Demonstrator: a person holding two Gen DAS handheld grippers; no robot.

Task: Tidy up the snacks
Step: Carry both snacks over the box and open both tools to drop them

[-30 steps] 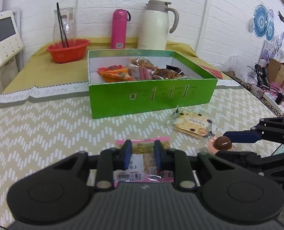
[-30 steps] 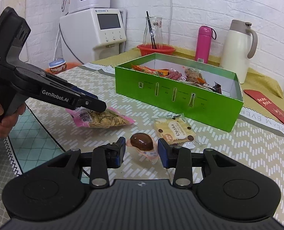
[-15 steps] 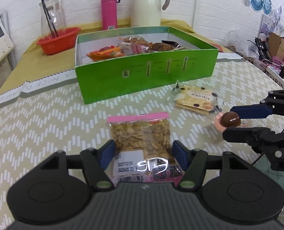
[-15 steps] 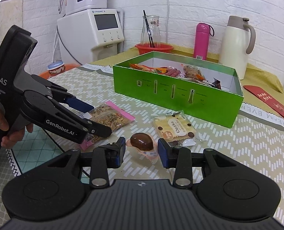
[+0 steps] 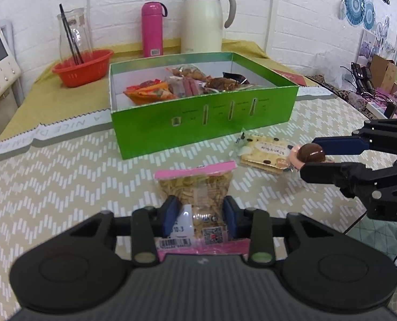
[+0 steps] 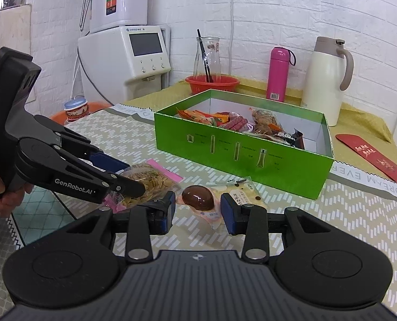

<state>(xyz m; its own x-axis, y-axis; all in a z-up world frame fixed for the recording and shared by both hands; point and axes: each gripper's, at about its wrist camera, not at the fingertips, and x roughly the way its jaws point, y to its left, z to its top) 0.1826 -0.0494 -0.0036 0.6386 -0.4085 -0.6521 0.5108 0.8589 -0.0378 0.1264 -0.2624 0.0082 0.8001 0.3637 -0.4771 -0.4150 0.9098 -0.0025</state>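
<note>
Item 1: seed bag (image 5: 195, 192), flat on the table (image 5: 64, 187), near side of the green box (image 5: 198, 131). Its long axis runs from my left gripper (image 5: 199, 215) straight toward the box, pink seal at the far end. My left jaws are closing on the bag's near end, the bag between the pads; firm pressure I cannot confirm.

Item 2: brown egg pack (image 6: 198, 198), right of the bag, just near of the biscuit pack (image 6: 241, 192). My right gripper (image 6: 198, 215) stands part spread either side of it, pads apart from it.

Item 3: box, far and dead ahead of the left gripper, snacks already inside. My judgement: the left is nearer the lift; the carry goes forward and up over the near wall.
</note>
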